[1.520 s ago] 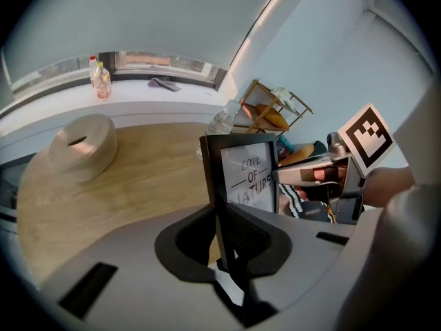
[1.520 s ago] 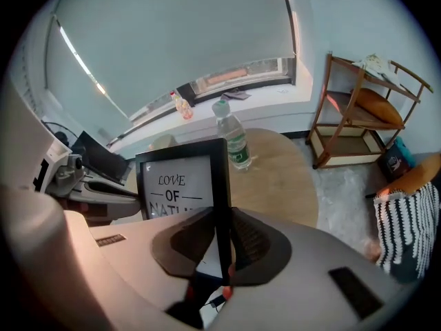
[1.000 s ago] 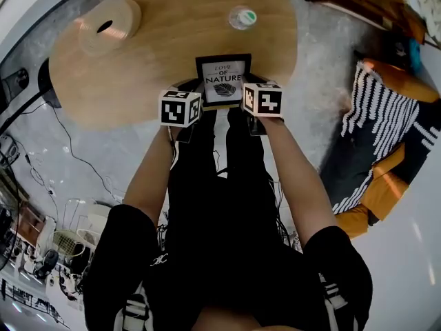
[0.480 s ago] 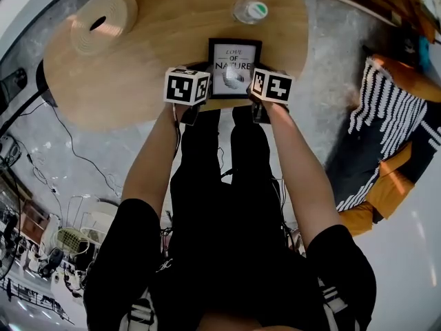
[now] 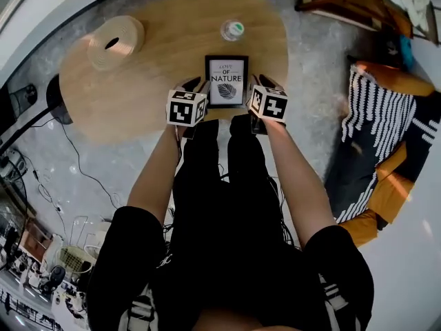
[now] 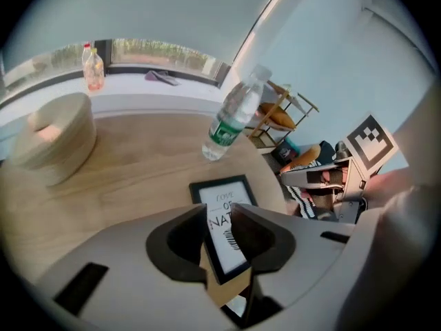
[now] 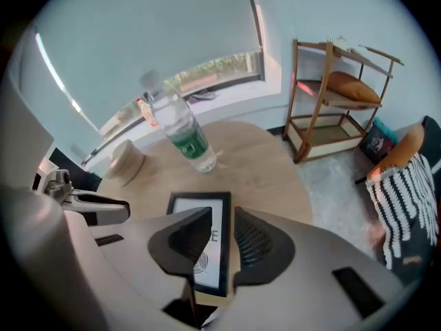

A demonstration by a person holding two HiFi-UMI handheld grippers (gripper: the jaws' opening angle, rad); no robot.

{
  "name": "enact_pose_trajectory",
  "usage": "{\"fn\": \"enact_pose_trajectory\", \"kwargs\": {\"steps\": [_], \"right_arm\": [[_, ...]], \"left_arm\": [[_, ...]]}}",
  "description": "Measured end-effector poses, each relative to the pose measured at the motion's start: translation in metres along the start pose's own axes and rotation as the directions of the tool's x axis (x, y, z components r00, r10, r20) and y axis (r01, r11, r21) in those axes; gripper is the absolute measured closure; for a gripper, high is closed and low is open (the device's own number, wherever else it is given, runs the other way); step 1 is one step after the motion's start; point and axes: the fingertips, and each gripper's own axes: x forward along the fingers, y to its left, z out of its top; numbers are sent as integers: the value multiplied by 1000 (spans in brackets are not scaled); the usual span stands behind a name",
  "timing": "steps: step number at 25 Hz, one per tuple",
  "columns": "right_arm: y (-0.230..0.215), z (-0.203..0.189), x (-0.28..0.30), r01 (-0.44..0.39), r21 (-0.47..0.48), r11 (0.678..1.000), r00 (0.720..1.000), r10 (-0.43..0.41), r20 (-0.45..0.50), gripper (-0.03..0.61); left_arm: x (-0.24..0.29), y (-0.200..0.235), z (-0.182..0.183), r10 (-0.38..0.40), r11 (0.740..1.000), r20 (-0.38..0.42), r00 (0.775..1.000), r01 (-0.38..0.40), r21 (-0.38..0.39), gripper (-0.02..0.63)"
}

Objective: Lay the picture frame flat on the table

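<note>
The black picture frame (image 5: 227,81) with a white print lies flat on the oval wooden table (image 5: 151,67), close to its near edge. My left gripper (image 5: 195,85) sits at the frame's left lower corner, my right gripper (image 5: 260,81) at its right lower corner. In the left gripper view the frame (image 6: 222,193) shows under the gap of the left gripper (image 6: 217,205); the pads stand apart from it. In the right gripper view the jaws of the right gripper (image 7: 223,209) are opening, with the frame's (image 7: 196,204) right edge below the gap and nothing pressed.
A clear water bottle (image 5: 233,29) with a green label stands just behind the frame. A round pale wooden box (image 5: 114,33) sits at the table's far left. A striped cushion (image 5: 372,136) lies on the floor to the right, and a wooden shelf (image 7: 337,95) stands beyond it.
Both grippers have drawn back a little from the frame's lower corners. The frame now rests flat on the table by itself.
</note>
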Motion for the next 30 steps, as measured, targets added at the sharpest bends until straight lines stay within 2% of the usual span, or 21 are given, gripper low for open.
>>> {"fn": "enact_pose_trajectory", "kwargs": {"steps": [4, 6, 8, 11, 15, 18, 21, 23, 25, 27, 30], "right_arm": [[22, 55, -96, -24, -67, 997, 985, 35, 171, 476], [33, 83, -147, -29, -100, 995, 962, 54, 266, 482], [46, 111, -199, -26, -132, 991, 928, 73, 366, 489], [66, 150, -274, -17, -181, 983, 859, 107, 501, 502], [92, 186, -366, -32, -221, 975, 762, 167, 626, 518], [110, 213, -431, -36, -237, 971, 665, 200, 719, 540], [127, 235, -491, -36, -271, 962, 570, 243, 785, 566], [136, 246, -526, -30, -295, 955, 519, 267, 812, 564], [141, 251, -555, -16, -301, 954, 485, 270, 832, 565], [144, 255, -580, 16, -303, 953, 462, 262, 847, 565], [145, 261, -604, 64, -299, 952, 431, 244, 869, 566]], "left_arm": [[-85, -41, 51, 22, 998, 129, 991, -29, 51, 503], [-127, -65, 78, 29, 996, 201, 979, -46, 78, 505], [-171, -86, 110, 54, 988, 292, 955, -93, 123, 511], [-238, -111, 164, 93, 962, 446, 890, -196, 190, 535], [-331, -145, 217, 112, 938, 617, 779, -288, 194, 561], [-396, -167, 241, 109, 926, 702, 704, -329, 187, 569], [-445, -186, 251, 107, 914, 746, 657, -361, 187, 574], [-471, -197, 256, 93, 912, 775, 624, -366, 185, 575], [-494, -206, 257, 87, 916, 801, 593, -363, 169, 575], [-514, -212, 256, 92, 915, 821, 564, -373, 153, 575], [-534, -222, 258, 92, 901, 841, 534, -404, 158, 578]]}}
